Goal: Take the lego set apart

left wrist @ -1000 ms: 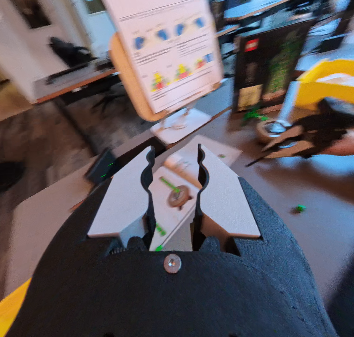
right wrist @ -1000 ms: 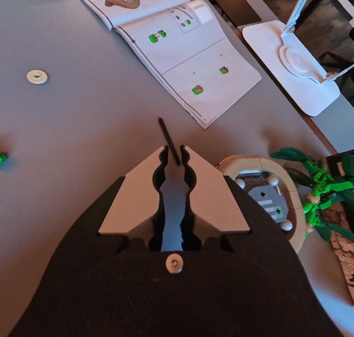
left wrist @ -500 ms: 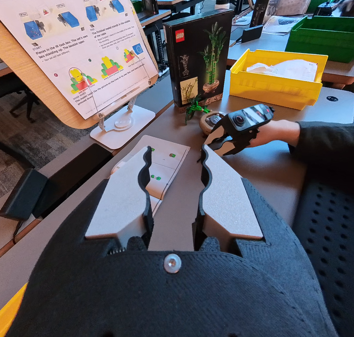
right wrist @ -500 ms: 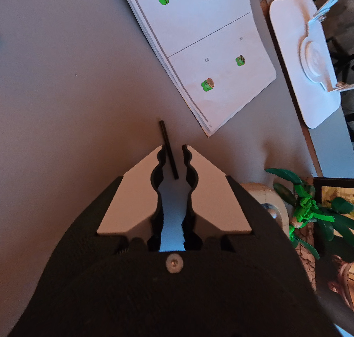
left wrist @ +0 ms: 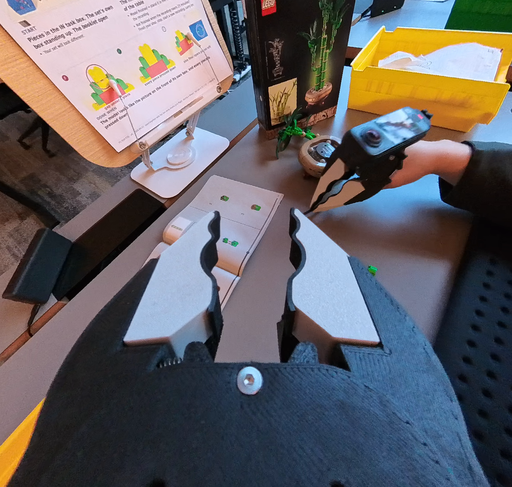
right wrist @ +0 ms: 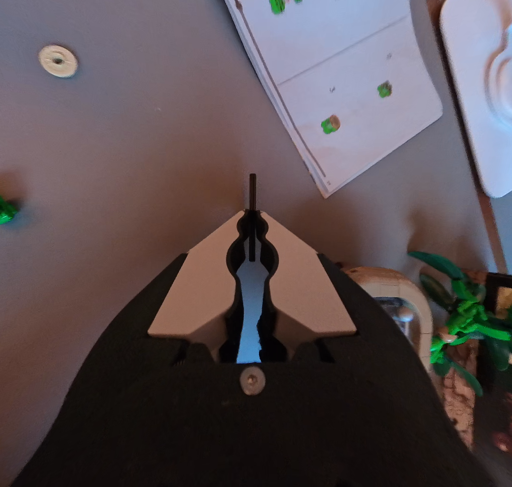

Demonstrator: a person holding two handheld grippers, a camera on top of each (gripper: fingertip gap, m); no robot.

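My right gripper point(right wrist: 252, 211) is shut on a thin black rod point(right wrist: 252, 191), which sticks out past its tips over the grey table point(right wrist: 124, 147). It also shows in the left wrist view point(left wrist: 311, 210), tips down near the table. The tan round pot base point(left wrist: 315, 155) with green leaves point(left wrist: 291, 133) beside it stands just behind the right gripper; it also shows in the right wrist view point(right wrist: 399, 293). My left gripper point(left wrist: 253, 216) is open and empty above the table, near the open instruction booklet point(left wrist: 235, 224).
A small green piece point(right wrist: 7, 210) and a tan round disc point(right wrist: 58, 61) lie on the table. The set's black box point(left wrist: 296, 50) stands at the back, a yellow bin point(left wrist: 426, 86) to its right, a sheet stand point(left wrist: 177, 163) to its left. One gripper's finger ends stand about 25 centimeters off the other's.
My right gripper has moved over the black rod and closed on it. The left wrist view has swung round from a blur and settled facing the box and the right gripper.
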